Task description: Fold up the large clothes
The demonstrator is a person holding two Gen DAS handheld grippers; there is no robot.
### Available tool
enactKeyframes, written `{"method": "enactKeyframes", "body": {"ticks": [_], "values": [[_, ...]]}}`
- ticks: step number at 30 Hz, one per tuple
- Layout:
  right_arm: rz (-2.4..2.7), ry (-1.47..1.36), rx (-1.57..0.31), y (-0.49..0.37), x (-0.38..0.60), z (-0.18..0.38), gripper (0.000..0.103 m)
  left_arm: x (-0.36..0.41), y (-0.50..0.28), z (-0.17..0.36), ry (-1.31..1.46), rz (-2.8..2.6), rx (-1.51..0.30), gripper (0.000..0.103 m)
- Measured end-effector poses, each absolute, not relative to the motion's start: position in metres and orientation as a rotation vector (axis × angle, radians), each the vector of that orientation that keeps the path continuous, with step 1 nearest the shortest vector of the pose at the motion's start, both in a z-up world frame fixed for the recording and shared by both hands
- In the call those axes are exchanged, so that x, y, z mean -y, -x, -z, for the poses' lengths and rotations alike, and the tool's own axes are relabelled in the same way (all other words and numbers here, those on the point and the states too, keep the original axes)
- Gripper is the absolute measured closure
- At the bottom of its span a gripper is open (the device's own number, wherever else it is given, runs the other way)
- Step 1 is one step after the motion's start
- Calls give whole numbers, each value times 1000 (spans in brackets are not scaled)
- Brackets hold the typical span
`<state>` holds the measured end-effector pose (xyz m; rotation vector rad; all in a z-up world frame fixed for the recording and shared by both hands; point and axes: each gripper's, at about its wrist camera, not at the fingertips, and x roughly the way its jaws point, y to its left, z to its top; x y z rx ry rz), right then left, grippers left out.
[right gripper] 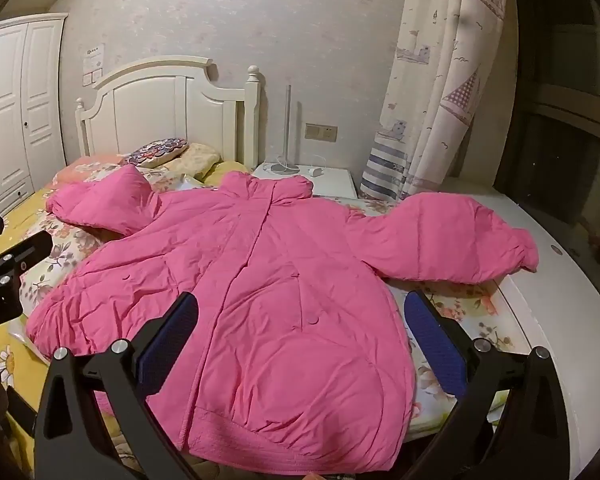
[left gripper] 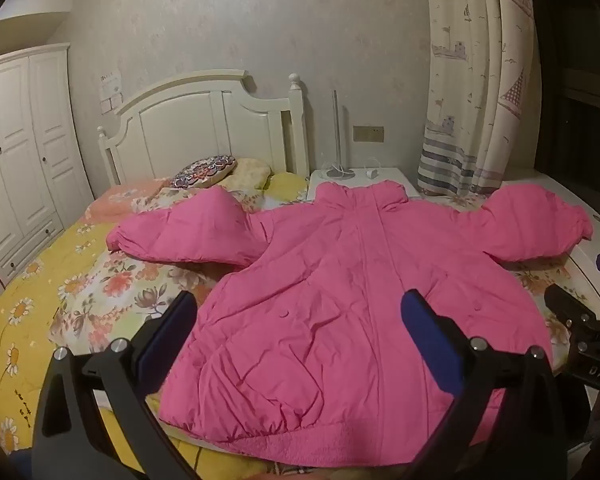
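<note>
A: The pink jacket (left gripper: 352,280) lies flat, front up, on the bed (left gripper: 32,312), sleeves spread.

B: It looks puffy, soft, light and a little slick. Best pinched at a cuff or hem.

A: Left gripper (left gripper: 300,316) and right gripper (right gripper: 302,318) both hover spread, holding nothing.

B: The right sleeve (right gripper: 452,240) nears the bed's edge; left has more room.

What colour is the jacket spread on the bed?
Bright pink all over; the jacket shows best in the right wrist view.
</note>
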<state>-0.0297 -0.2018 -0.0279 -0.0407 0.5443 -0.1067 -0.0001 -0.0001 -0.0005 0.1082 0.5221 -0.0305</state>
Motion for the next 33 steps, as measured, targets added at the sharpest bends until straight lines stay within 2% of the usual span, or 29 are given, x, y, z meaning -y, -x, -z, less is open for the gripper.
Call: {"method": "enactKeyframes", "body": {"ticks": [33], "values": [[75,23,-559,31,198,34,4,3,0,8,-106,54,-544,2]]}}
